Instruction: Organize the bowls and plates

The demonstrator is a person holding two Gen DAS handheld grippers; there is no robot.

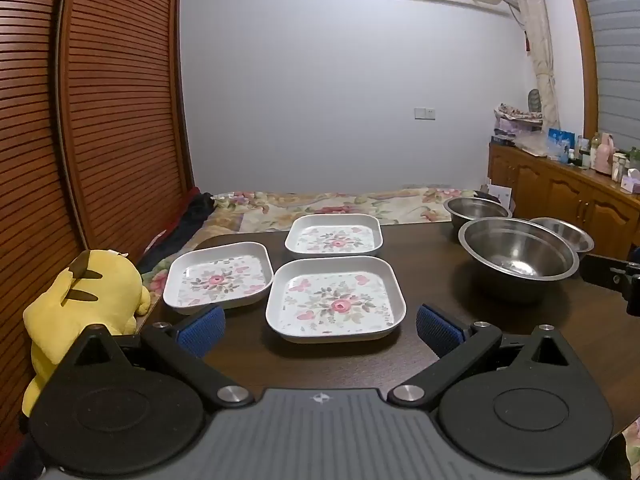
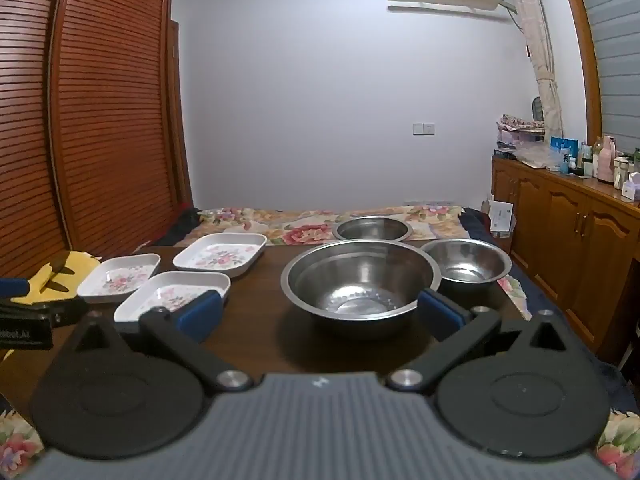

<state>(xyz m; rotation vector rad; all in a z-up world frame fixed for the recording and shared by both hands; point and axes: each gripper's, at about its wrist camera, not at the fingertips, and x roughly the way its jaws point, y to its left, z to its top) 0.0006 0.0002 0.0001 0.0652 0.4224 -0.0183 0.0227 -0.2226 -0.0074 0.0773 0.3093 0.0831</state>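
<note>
Three square white plates with flower prints lie on the dark table: a near one, a left one and a far one. Three steel bowls stand to the right: a large one, a small one and a far one. My left gripper is open, just short of the near plate. My right gripper is open, its fingers on either side of the large bowl's near rim, apart from it.
A yellow plush toy sits at the table's left edge. A bed with a flowered cover lies beyond the table. Louvred wooden doors stand on the left, and a wooden cabinet with bottles stands on the right.
</note>
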